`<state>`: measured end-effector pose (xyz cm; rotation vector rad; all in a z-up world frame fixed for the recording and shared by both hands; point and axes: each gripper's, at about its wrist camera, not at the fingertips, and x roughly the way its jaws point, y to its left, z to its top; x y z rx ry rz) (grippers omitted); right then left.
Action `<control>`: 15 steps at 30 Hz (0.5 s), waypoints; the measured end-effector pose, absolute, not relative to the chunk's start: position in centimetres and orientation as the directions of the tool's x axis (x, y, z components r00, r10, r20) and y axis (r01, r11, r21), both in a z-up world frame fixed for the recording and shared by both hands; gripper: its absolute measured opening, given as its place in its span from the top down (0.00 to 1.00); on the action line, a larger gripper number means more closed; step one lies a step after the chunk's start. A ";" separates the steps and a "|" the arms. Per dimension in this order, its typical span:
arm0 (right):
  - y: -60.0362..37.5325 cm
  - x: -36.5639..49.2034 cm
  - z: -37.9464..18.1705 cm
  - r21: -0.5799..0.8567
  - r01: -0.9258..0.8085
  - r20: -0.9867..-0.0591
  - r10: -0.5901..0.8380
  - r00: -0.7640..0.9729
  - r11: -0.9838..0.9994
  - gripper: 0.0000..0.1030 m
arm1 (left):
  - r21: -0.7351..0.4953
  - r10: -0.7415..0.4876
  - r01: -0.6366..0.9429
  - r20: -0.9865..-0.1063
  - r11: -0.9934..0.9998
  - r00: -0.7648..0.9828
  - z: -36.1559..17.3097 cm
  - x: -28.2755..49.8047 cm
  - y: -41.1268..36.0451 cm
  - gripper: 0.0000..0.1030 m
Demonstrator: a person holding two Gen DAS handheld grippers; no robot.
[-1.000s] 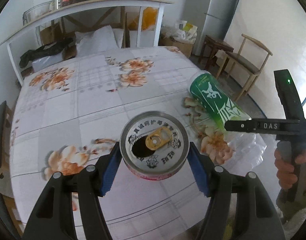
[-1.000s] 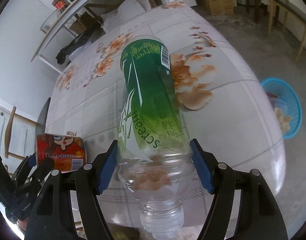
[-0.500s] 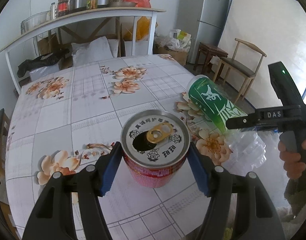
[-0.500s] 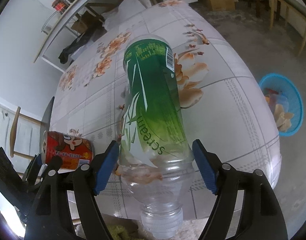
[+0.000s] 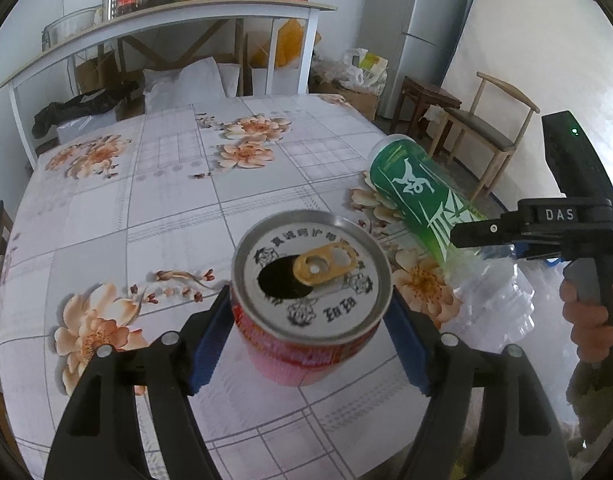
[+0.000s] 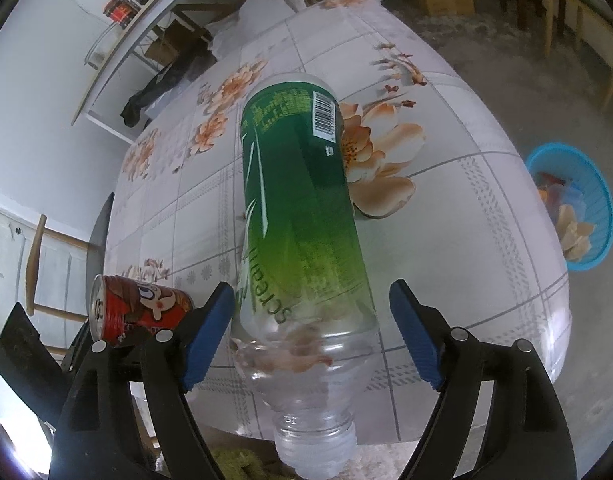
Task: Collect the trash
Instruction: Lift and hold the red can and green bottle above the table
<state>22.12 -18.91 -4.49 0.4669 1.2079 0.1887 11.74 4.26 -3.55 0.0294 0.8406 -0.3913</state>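
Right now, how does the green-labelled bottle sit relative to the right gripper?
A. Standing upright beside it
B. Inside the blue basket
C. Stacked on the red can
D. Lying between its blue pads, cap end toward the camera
D: the bottle lies lengthwise between the right gripper's pads, its cap nearest the camera.

One can (image 5: 310, 280), one bottle (image 6: 298, 216)

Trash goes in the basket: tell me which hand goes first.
Right, probably: the blue basket stands on the floor past the table on that side. The right gripper has just been opening its jaws with the bottle between them; the left gripper, likewise opening around the can, is farther off.
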 end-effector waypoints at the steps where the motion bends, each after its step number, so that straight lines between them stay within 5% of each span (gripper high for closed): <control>1: -18.8 22.3 -4.5 0.450 0.106 -0.851 0.390 0.352 0.887 0.26 | -0.126 -0.325 0.349 -0.731 0.929 0.600 -3.5 11.8 4.2 0.30; 15: -18.6 23.6 -5.7 0.516 0.129 -0.828 0.455 0.327 0.847 0.26 | -0.112 -0.283 0.308 -0.754 0.945 0.592 -3.7 12.4 3.6 0.32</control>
